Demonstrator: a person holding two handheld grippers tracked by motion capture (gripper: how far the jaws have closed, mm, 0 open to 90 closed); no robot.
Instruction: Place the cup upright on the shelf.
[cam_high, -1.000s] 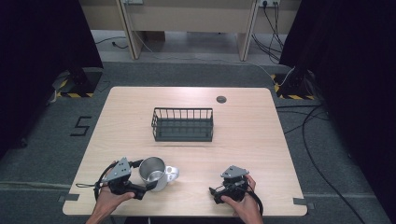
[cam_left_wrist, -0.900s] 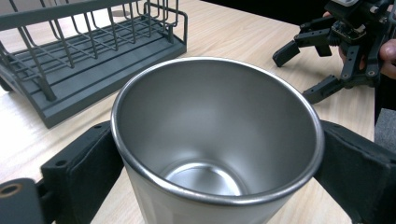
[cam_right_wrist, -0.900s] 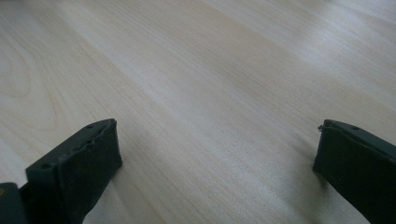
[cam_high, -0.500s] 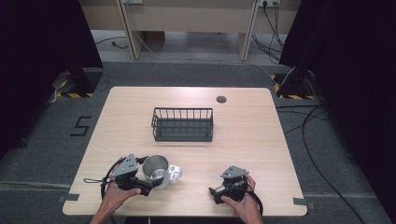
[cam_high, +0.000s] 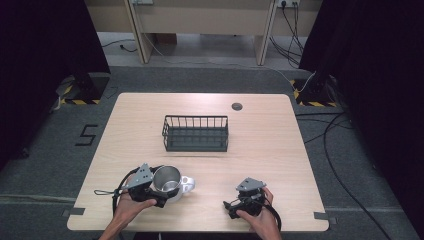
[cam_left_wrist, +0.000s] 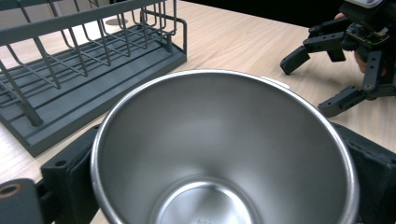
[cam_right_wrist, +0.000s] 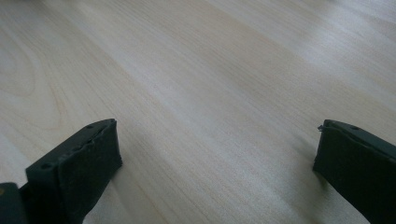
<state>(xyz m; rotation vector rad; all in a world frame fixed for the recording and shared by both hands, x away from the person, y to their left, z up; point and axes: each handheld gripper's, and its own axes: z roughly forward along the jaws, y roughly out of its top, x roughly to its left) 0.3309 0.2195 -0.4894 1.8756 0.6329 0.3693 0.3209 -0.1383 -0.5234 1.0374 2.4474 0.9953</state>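
Where the left hand (cam_high: 131, 204) comes up from the near edge of the wooden surface (cam_high: 280, 145), the left gripper (cam_high: 161, 195) has its two fingers (cam_left_wrist: 65, 172) clamped on either side of one steel mug (cam_high: 167, 181), which stands upright with its open mouth up and its pale handle (cam_high: 189, 183) turned away from the fingers. Beyond the mug, well apart from both grippers, sits one dark wire basket (cam_high: 196, 133). To the right, the right hand (cam_high: 260, 216) holds the right gripper (cam_high: 231, 209), its two fingers (cam_right_wrist: 77, 163) spread wide apart over bare wood, touching nothing.
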